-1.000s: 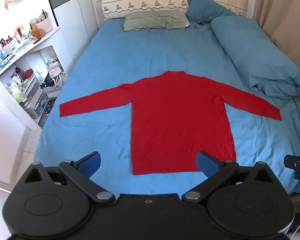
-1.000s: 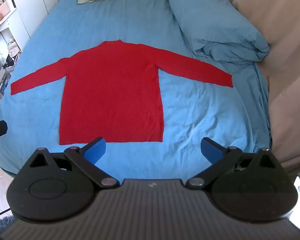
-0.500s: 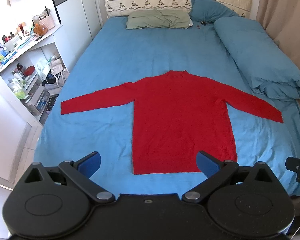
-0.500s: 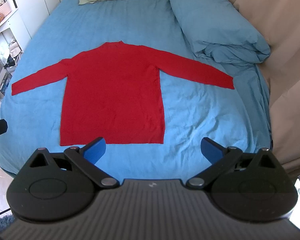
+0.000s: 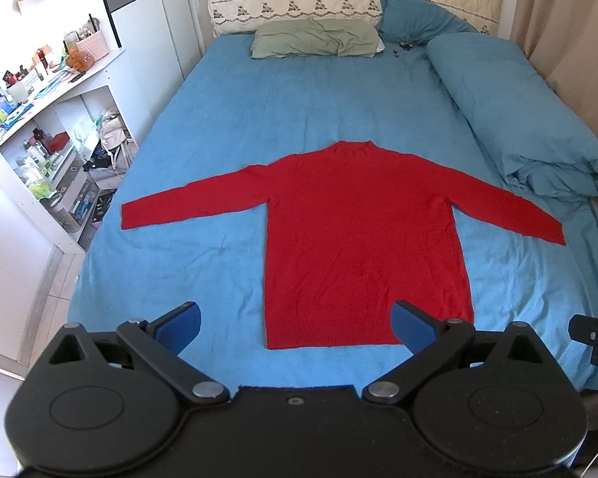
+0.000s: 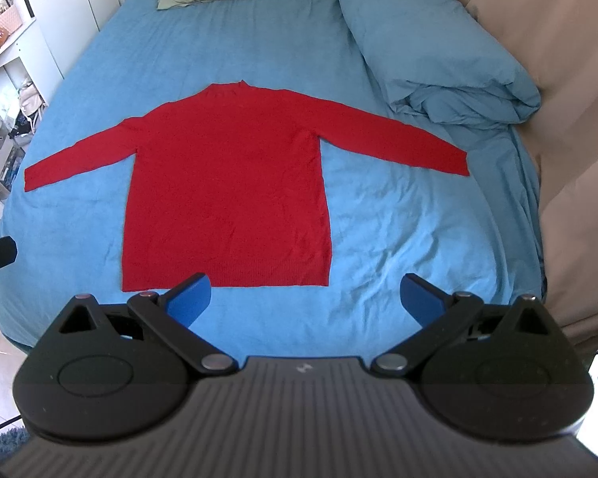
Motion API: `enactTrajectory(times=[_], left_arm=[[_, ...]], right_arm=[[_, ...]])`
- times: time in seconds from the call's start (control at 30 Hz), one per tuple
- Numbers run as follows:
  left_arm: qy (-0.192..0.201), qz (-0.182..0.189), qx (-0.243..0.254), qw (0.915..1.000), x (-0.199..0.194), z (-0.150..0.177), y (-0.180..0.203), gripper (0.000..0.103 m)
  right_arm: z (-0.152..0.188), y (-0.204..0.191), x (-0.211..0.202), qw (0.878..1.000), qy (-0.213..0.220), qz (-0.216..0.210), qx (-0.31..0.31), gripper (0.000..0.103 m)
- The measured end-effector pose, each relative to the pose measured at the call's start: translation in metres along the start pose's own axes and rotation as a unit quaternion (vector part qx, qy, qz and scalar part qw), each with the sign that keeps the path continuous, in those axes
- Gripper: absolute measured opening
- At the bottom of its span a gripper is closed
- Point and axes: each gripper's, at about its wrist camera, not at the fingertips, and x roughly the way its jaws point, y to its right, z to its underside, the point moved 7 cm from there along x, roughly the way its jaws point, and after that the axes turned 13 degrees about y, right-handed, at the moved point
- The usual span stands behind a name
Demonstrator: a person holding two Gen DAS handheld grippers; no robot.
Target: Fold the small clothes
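Note:
A red long-sleeved sweater [image 5: 362, 239] lies flat on the blue bed [image 5: 259, 111], both sleeves spread out, hem toward me. It also shows in the right wrist view [image 6: 227, 183]. My left gripper [image 5: 295, 326] is open and empty, held above the bed's near edge in front of the hem. My right gripper [image 6: 305, 298] is open and empty, held above the near edge in front of the hem's right part. Neither touches the sweater.
A rolled blue duvet [image 5: 514, 115] lies along the bed's right side. A green pillow [image 5: 315, 38] and blue pillow [image 5: 414, 16] sit at the headboard. White shelves [image 5: 40, 119] with clutter stand left of the bed. A beige curtain [image 6: 558, 79] hangs right.
Both views have shifted slightly; the sweater sits a little lower and farther right in the frames. The sweater itself has not moved. Both grippers stay open.

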Motion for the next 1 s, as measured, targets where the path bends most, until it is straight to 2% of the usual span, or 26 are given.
enactTrajectory(times=[1.0], left_arm=[[-0.003,0.000,-0.003,1.0000,0.0072,-0.0047,-0.0013,0.102]], right_arm=[[-0.0035,0.0018,0.0045,1.000,-0.002,-0.006,0.004,0.103]])
